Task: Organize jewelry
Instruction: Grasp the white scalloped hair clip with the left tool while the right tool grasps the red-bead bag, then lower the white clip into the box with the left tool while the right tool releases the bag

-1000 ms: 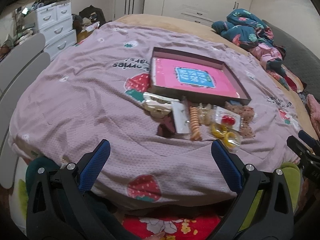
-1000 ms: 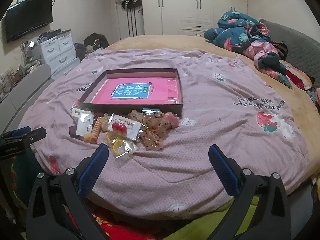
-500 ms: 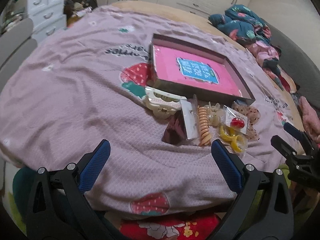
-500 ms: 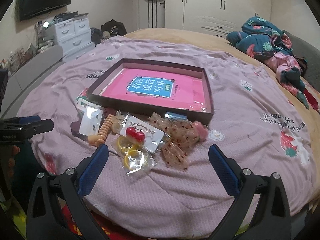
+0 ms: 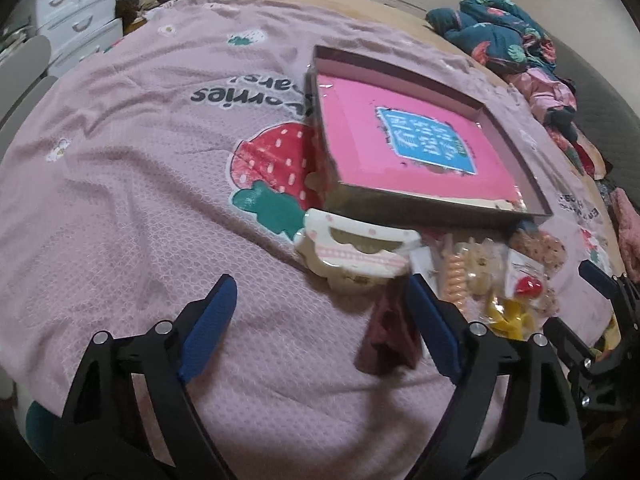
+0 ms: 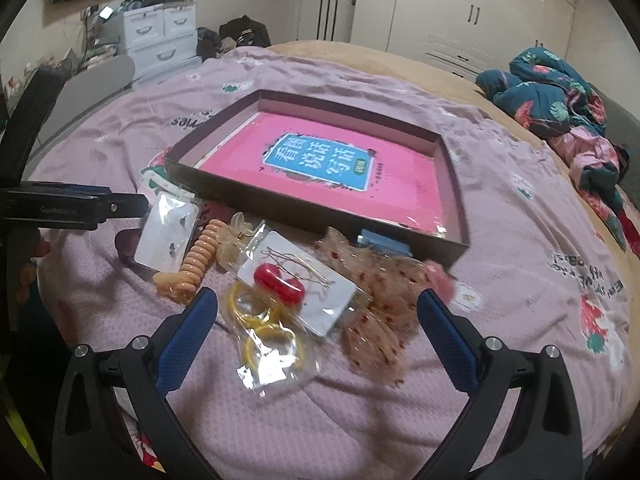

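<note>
A tray [image 6: 454, 184] was set on the bedspread [image 6: 500, 264], a book [image 6: 320, 164] laid inside; packets [image 6: 296, 292] were heaped just before it.

Blue label [image 6: 320, 160] on pink book cover inside dark box [image 6: 304, 212], straight ahead of right claw [image 6: 316, 320]: large white Chinese characters 看图说话写话; small green badge at its corner too small to read.

Bedspread [image 5: 120, 200], ahead-left of left claw [image 5: 320, 320]: dark print upside down, "...rries" legible, line beyond it partly hidden by box.

Bedspread, far right of right claw: more dark print, upside down, "OB..." only.

Left claw body [image 6: 60, 210], seen left of right claw: pale brand lettering, "GenRobot..."-like, blurred.
</note>
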`<state>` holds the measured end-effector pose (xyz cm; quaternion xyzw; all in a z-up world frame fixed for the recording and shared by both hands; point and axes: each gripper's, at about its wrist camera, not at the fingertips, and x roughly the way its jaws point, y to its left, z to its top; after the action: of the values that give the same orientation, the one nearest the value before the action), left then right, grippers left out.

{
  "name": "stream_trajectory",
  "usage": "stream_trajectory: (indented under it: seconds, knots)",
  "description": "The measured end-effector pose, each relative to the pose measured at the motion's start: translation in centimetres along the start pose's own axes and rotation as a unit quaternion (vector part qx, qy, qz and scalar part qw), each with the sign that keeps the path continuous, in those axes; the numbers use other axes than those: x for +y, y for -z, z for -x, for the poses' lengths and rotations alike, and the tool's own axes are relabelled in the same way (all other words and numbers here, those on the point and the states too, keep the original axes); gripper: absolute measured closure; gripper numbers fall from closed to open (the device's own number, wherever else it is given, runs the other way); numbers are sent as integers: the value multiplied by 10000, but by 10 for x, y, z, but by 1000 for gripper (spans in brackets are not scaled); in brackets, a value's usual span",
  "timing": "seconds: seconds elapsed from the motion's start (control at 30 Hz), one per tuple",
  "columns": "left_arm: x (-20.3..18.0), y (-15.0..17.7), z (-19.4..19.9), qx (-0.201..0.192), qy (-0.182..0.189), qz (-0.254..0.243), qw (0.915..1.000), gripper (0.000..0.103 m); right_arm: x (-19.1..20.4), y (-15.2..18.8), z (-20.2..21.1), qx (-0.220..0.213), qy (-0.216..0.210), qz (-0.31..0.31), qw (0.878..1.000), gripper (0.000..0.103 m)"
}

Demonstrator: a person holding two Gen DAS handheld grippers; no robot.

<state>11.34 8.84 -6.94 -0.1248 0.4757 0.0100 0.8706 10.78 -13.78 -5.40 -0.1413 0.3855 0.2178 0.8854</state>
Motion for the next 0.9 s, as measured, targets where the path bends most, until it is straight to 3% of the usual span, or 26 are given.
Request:
stream_trajectory:
  seconds: [0.27, 0.33, 0.43, 0.5, 0.53, 0.73, 0.9]
  knots:
    - [4, -4, -7, 4, 189, -6, 9998, 31, 12, -7, -33, 150, -43, 239, 9996, 8]
    - [2, -6, -10, 18, 212, -27, 9998, 31, 14, -8, -38, 207, -47, 297, 9993, 28]
    - [-4, -11, -18, 65, 256, -85, 9996, 31, 13, -6, -44, 239, -192, 300, 9991, 40]
    - [-8, -12, -22, 93, 275, -146, 9995, 31, 13, -5, -43, 192, -273, 311, 9990, 62]
    - [-10, -13, -24, 103, 276, -162, 9994, 31, 12, -4, -42, 187, -317, 299, 9989, 68]
    - [-18, -17, -33, 115, 305, -271, 9991, 31, 5, -2, -36, 67, -474, 193, 9987, 81]
    - [-15, -20, -39, 80, 456, -221, 9987, 32, 1, 0, -27, -39, -698, 76, 9975, 85]
